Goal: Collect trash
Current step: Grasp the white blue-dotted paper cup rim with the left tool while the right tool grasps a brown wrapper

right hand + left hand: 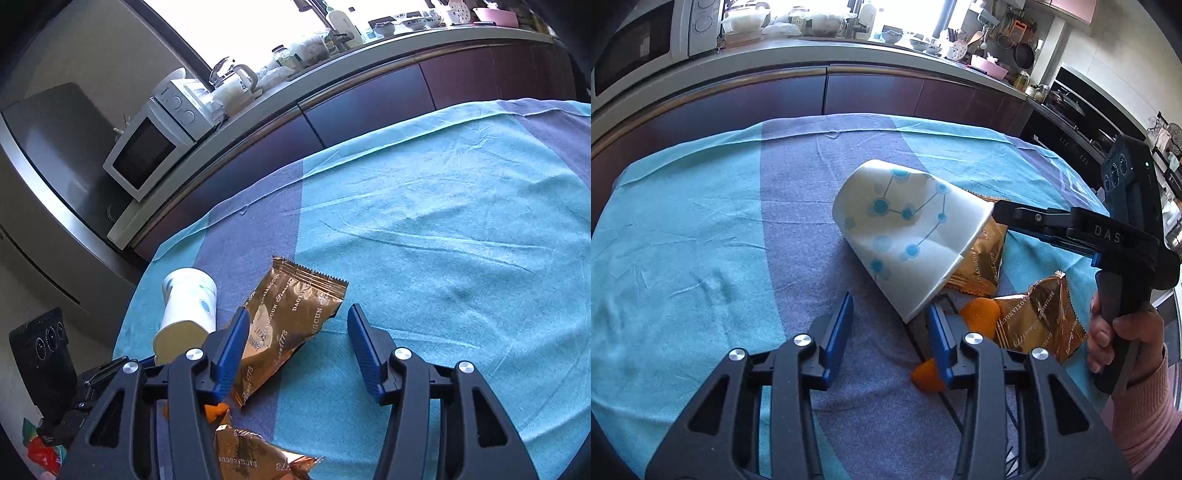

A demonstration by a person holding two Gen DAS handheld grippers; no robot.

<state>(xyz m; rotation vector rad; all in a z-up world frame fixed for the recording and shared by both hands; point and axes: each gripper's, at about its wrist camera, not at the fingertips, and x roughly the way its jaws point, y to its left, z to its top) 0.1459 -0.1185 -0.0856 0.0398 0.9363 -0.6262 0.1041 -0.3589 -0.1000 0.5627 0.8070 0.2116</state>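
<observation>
Here the left gripper (pixel 888 325) is spreading around the tipped cup (pixel 908 236) rim, unpinched, the right gripper (pixel 297 332) gaping over a wrapper (pixel 288 317); closing off-centre risks crushing the cup.

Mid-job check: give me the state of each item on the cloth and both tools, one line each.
Cup: on its side, rim at the left tool, ungripped.
Far wrapper: lying flat, partly between the right tool's fingers, not pinched.
Near wrapper: lying crumpled on the cloth.
Orange peel: loose pieces beside the near wrapper.
Left tool: open.
Right tool: open.
</observation>
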